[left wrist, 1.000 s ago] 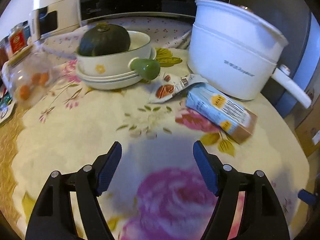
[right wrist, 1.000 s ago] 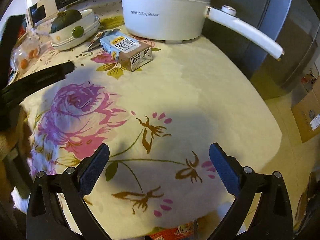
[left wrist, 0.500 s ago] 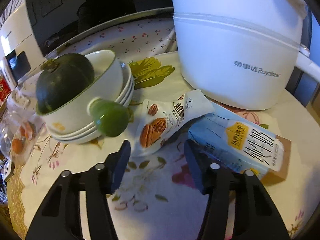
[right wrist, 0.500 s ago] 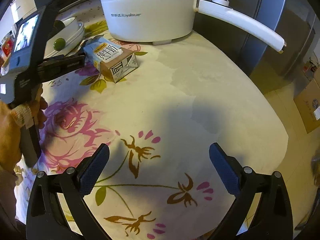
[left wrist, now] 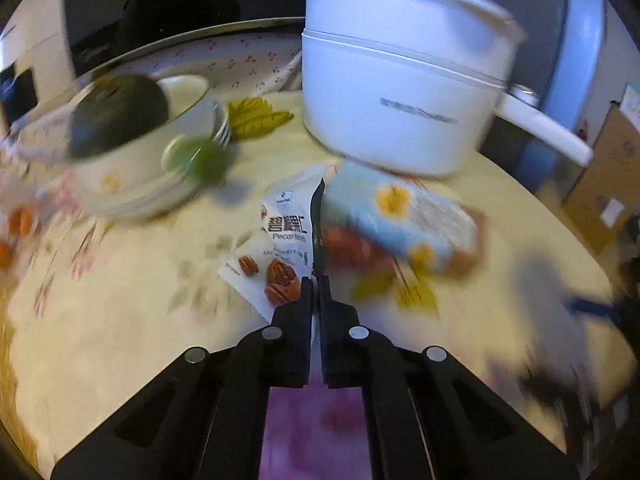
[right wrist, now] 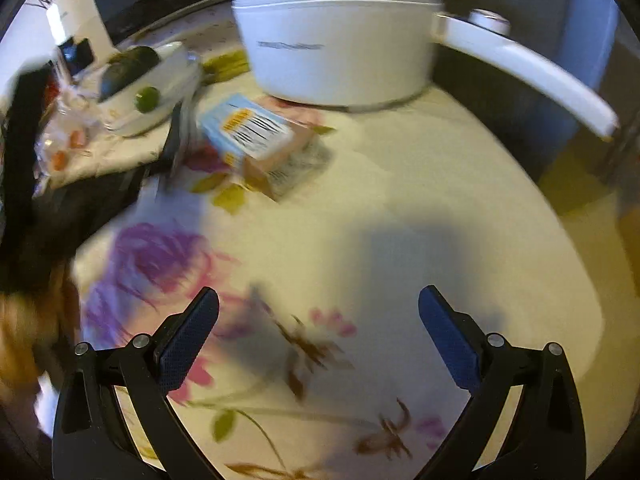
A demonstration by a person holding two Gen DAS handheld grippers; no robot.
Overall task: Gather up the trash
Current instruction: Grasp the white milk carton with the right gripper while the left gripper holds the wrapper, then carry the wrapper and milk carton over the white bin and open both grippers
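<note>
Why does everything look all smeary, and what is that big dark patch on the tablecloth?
Left wrist view: the bowl and milk carton are smeared by motion blur, while the pecan wrapper held in the left gripper stays sharp. Right wrist view: blurred too; the dark patch is a shadow on the tablecloth, ahead of the right gripper.

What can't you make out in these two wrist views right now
- Left wrist view: print on the blue carton is motion-blurred, unreadable.
- Left wrist view: the pecan wrapper's near edge is hidden behind the shut left gripper.
- Right wrist view: the wrapper is hidden by the left gripper's blurred black body.
- Both views: the white pot's inside is unseen; its top is cut off in the right wrist view.
</note>
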